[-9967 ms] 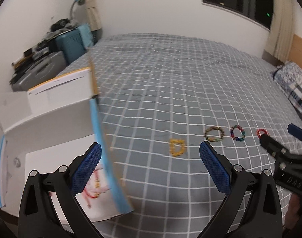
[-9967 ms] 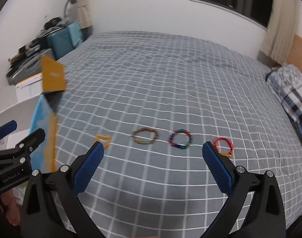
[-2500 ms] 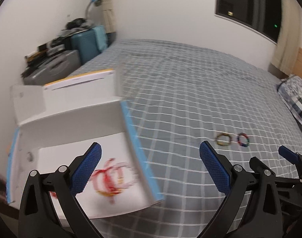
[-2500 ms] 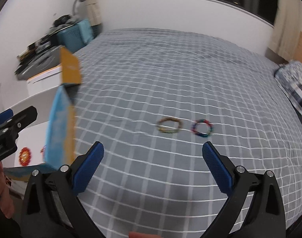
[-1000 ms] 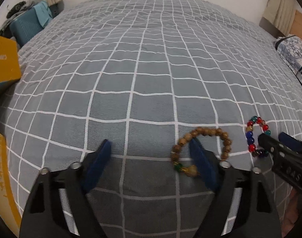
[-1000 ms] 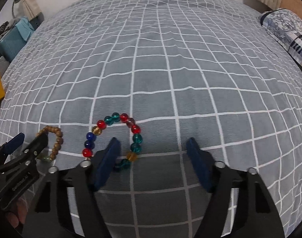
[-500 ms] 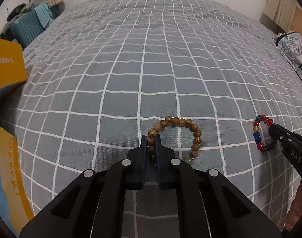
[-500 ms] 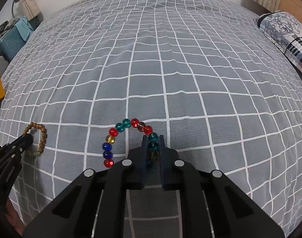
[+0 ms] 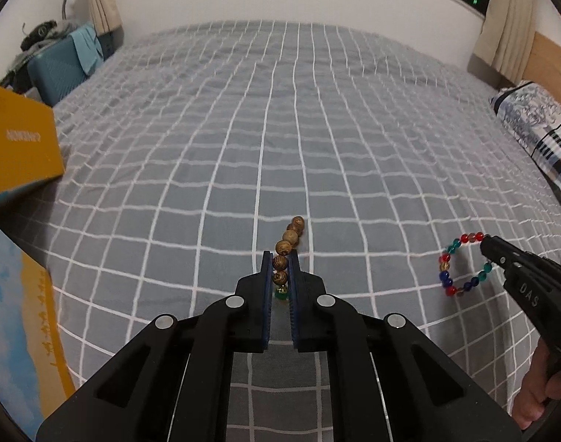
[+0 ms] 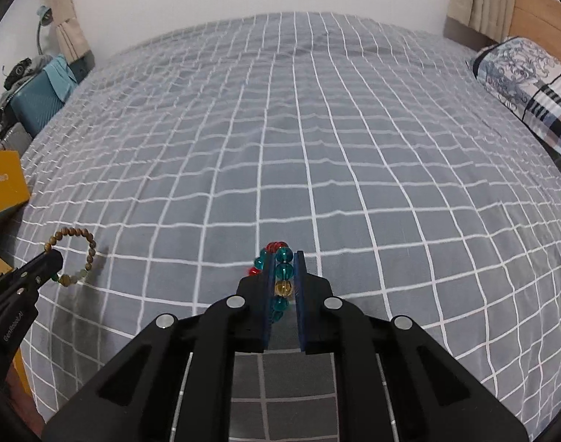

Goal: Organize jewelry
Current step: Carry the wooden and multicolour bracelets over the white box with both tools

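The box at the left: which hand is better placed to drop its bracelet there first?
Probably the left. The left gripper, shut on the wooden bracelet, is beside the box; the right gripper, holding the coloured bracelet, is farther away.

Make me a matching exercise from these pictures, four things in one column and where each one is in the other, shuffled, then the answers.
Column one:
1. wooden bead bracelet
2. coloured glass bead bracelet
3. yellow box
4. patterned pillow

Column two:
A. at the bed's far right, by the headboard
B. pinched in the right claw
C. at the bed's left edge
D. pinched in the left claw

Pairs: 1-D, 2-B, 3-C, 4-A
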`<state>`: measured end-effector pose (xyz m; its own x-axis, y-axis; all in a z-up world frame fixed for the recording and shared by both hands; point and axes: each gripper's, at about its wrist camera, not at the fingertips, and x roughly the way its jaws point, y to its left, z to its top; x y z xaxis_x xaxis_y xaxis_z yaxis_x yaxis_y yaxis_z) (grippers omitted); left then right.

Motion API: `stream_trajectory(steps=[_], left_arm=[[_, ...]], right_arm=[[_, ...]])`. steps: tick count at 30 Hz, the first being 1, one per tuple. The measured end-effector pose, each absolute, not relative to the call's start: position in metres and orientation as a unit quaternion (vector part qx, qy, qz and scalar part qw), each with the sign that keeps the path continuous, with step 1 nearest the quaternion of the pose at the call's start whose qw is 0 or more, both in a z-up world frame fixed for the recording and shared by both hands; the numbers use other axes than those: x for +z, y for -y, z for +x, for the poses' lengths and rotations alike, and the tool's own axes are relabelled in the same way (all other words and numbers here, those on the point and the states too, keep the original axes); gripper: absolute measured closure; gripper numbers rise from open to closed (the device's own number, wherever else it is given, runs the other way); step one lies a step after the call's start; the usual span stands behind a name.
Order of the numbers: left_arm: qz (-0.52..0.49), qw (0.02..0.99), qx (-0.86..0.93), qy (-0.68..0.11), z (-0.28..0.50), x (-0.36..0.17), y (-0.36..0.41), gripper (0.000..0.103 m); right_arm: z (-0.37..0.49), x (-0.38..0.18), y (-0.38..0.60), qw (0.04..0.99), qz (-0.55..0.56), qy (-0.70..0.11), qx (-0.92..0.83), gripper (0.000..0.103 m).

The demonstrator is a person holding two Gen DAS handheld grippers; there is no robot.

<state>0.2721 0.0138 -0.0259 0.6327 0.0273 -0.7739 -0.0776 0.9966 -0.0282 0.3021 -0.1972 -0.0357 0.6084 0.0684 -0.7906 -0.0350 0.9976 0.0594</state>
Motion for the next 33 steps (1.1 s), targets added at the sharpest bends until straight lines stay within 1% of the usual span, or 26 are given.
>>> stream_trajectory(steps=[3, 10, 21, 27, 33], left_arm=[[-0.027, 0.912, 0.025, -0.409, 0.269, -0.017, -0.012, 0.096], [-0.018, 0.917, 0.034, -0.396, 0.264, -0.011, -0.012, 0.096], [-0.019, 0.917, 0.037, -0.397, 0.234, 0.008, -0.014, 0.096], [-0.014, 0.921, 0.045, -0.387, 0.205, 0.038, -0.027, 0.096], [-0.017, 0.924, 0.063, -0.376, 0.168, 0.074, -0.063, 0.096]], right_arm=[[0.298, -0.028, 0.194, 0.905, 0.015, -0.424, 0.033, 0.094], [0.287, -0.015, 0.188, 0.920, 0.003, -0.389, 0.039, 0.094], [0.261, 0.011, 0.173, 0.923, -0.001, -0.382, 0.046, 0.094], [0.241, 0.038, 0.151, 0.924, 0.002, -0.378, 0.061, 0.094], [0.211, 0.079, 0.113, 0.929, -0.003, -0.359, 0.087, 0.094]])
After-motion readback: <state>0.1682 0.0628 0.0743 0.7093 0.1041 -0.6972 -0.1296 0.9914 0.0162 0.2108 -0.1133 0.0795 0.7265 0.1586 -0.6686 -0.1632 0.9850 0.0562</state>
